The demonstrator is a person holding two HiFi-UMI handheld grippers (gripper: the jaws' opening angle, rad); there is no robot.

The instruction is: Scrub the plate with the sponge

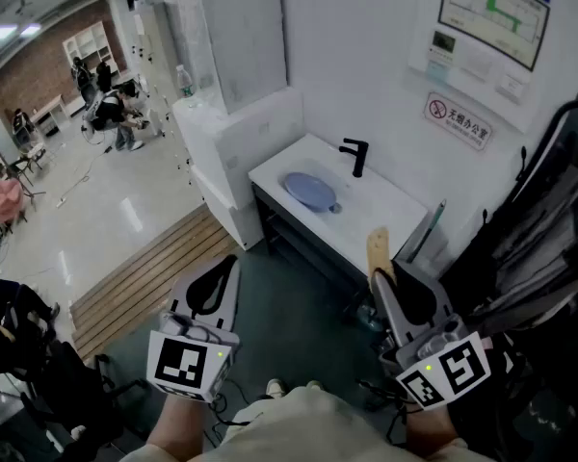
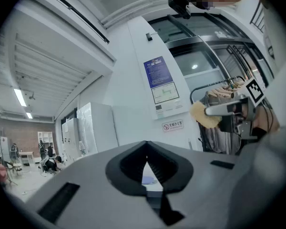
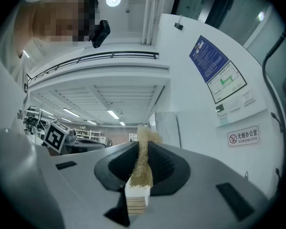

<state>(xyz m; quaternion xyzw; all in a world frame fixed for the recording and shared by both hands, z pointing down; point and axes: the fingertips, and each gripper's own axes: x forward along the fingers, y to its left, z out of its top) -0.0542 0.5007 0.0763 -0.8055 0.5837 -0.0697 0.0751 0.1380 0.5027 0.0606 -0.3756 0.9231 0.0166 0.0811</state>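
Observation:
A blue plate (image 1: pixel 308 191) lies on the white counter (image 1: pixel 390 210) near a black faucet (image 1: pixel 354 156), well ahead of both grippers. My right gripper (image 1: pixel 381 277) is shut on a yellow sponge (image 1: pixel 377 247) that sticks up past the jaw tips. In the right gripper view the sponge (image 3: pixel 142 159) stands on edge, squeezed between the jaws of the right gripper (image 3: pixel 140 173). My left gripper (image 1: pixel 227 266) is shut with nothing in it. In the left gripper view the left gripper (image 2: pixel 146 170) has its jaws pressed together, and the sponge (image 2: pixel 201 114) shows at the right.
Tall white wrapped boxes (image 1: pixel 236 114) stand left of the counter. A slatted wooden platform (image 1: pixel 149 272) lies on the floor below them. Dark garments on a rack (image 1: pixel 549 239) hang at the right. People (image 1: pixel 116 114) sit far off at the back left.

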